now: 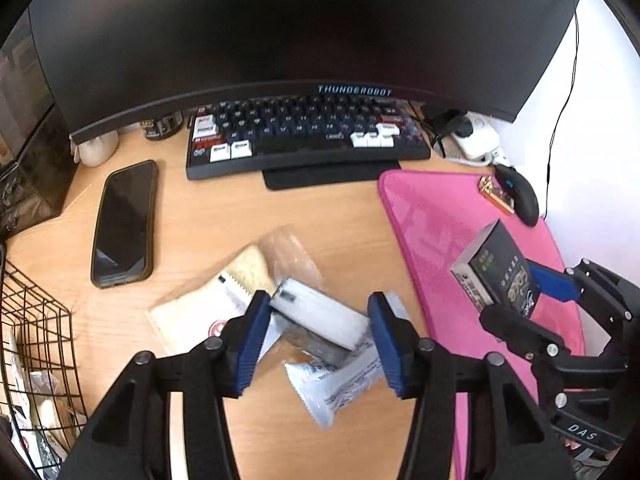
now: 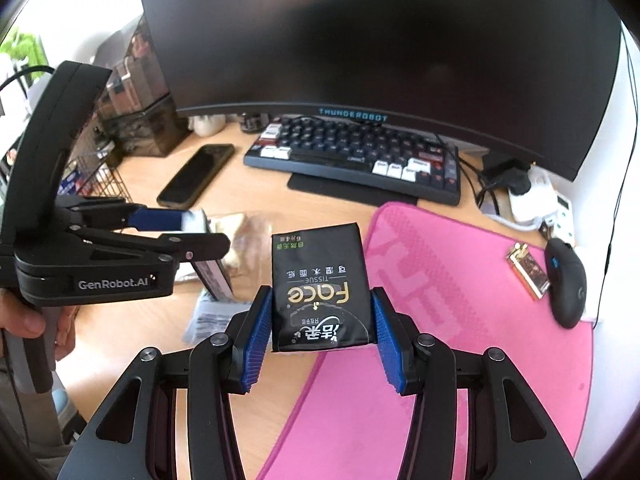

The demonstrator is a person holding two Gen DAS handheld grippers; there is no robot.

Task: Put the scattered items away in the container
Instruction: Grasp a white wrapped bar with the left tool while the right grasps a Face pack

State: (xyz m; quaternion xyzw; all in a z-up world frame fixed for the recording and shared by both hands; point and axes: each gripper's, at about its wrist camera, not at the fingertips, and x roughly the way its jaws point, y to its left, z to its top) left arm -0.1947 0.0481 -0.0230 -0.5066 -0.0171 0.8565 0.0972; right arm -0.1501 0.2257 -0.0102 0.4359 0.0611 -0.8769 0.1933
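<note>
My left gripper (image 1: 316, 320) is shut on a white and grey packet (image 1: 320, 316), held above the wooden desk; it also shows in the right wrist view (image 2: 200, 236). Under it lie a white snack wrapper (image 1: 340, 388), a cracker pack (image 1: 208, 300) and a clear bag (image 1: 288, 248). My right gripper (image 2: 320, 320) is shut on a black "Face" tissue pack (image 2: 318, 288), held over the edge of the pink mat; the pack also shows in the left wrist view (image 1: 496, 272). A black wire basket (image 1: 36, 320) with several packets stands at the left.
A phone (image 1: 124, 224) lies left of the pile. A keyboard (image 1: 304, 136) and curved monitor (image 1: 280, 40) stand behind. On the pink mat (image 1: 440, 240) lie a black mouse (image 1: 520, 196) and a small gold keychain (image 1: 496, 196). A power strip (image 1: 476, 136) sits at the back right.
</note>
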